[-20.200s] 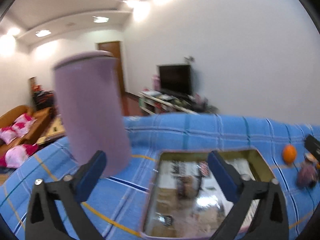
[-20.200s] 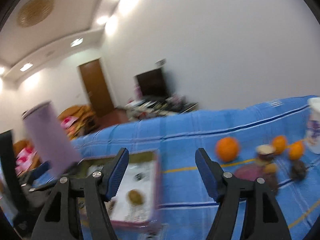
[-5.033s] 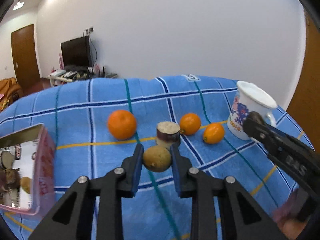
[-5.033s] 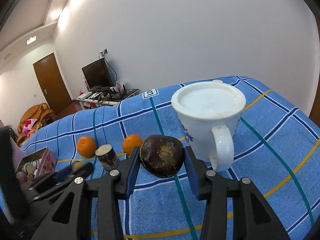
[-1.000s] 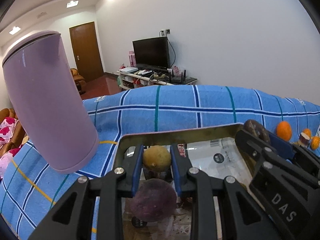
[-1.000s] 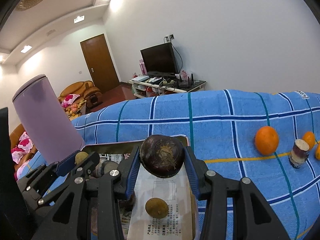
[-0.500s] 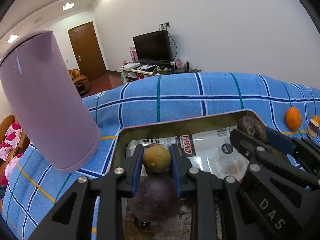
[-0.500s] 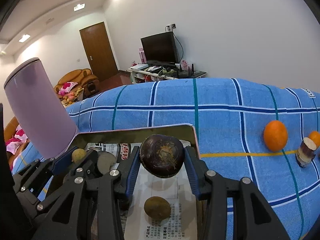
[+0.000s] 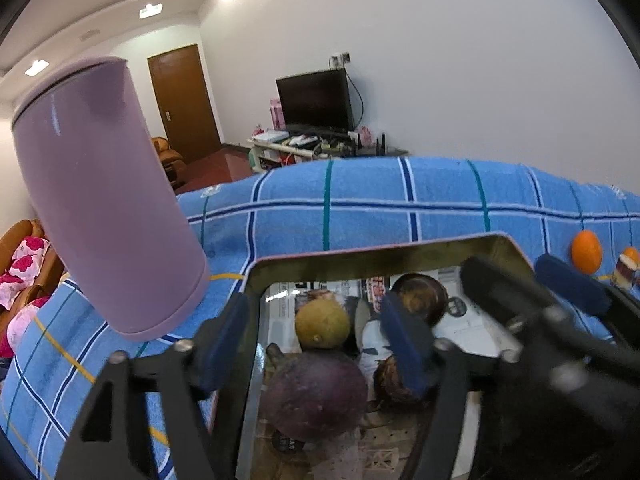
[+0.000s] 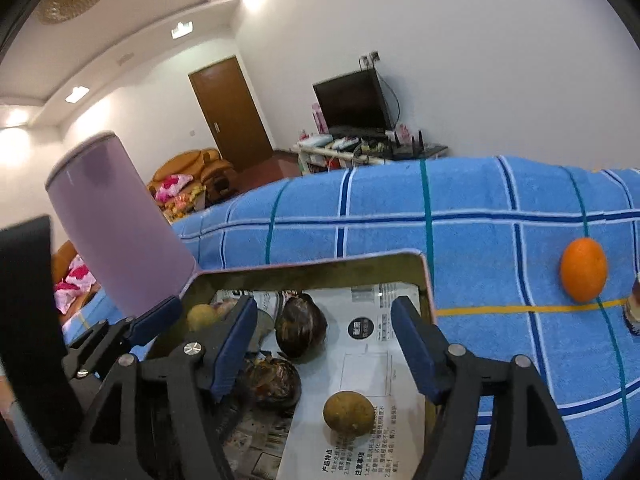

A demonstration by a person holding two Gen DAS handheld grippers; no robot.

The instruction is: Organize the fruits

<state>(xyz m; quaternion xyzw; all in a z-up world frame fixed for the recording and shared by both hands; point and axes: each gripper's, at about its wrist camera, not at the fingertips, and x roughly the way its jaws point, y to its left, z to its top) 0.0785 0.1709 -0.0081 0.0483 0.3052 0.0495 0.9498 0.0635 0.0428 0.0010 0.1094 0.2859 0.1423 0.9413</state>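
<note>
Fruits [image 10: 301, 326] lie inside tray [image 10: 425, 276], tongs [image 10: 324, 344] apart.

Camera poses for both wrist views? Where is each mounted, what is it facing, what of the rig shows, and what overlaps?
Left wrist: sits on the left gripper, looking forward and down into the tin tray; its own open fingers show, plus the right gripper entering at right.
Right wrist: sits on the right gripper, facing the same tray from the right; its open fingers show, plus the left gripper at left.
Shared: tray, dark round fruit, purple cylinder, orange, blue cloth.
</note>
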